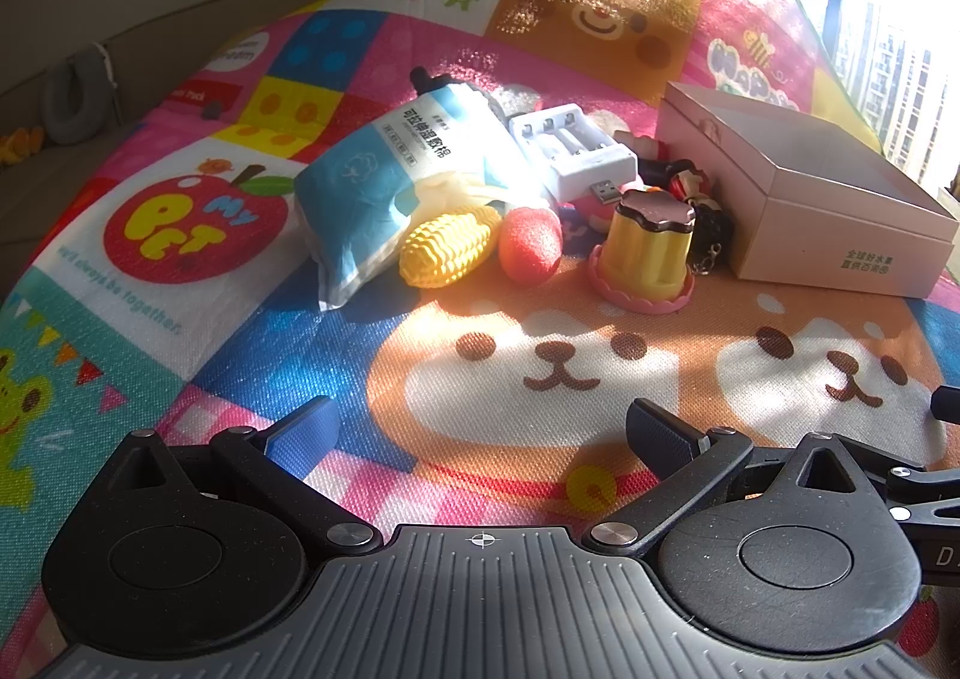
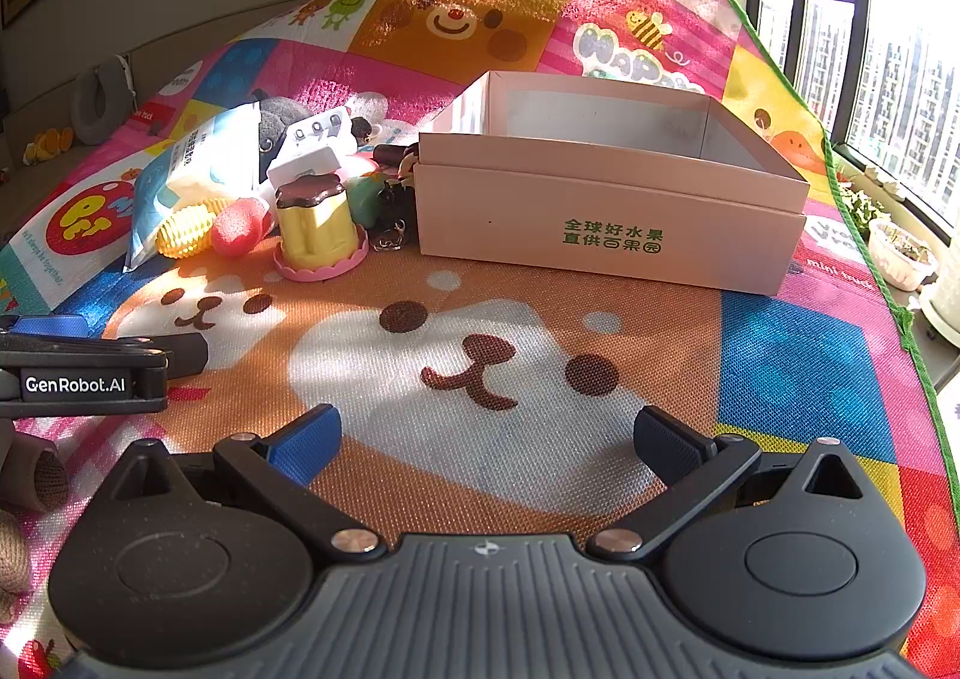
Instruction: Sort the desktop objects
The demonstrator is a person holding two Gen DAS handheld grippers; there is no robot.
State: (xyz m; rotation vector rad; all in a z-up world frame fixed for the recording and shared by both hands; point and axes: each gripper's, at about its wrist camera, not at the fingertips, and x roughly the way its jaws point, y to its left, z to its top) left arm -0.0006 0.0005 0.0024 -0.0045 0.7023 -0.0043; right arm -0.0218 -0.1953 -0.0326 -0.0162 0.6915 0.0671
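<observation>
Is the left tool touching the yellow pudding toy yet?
Apart. The left wrist view shows the left tool open over bare mat, with a wide stretch of cloth between its tips and the yellow pudding toy.

The left gripper, black with blue-padded fingers, is held low with its jaws spread wide and nothing between them. The right gripper, of the same build, is likewise held wide apart and empty. What may be a knitted sleeve is glimpsed at the edge.
</observation>
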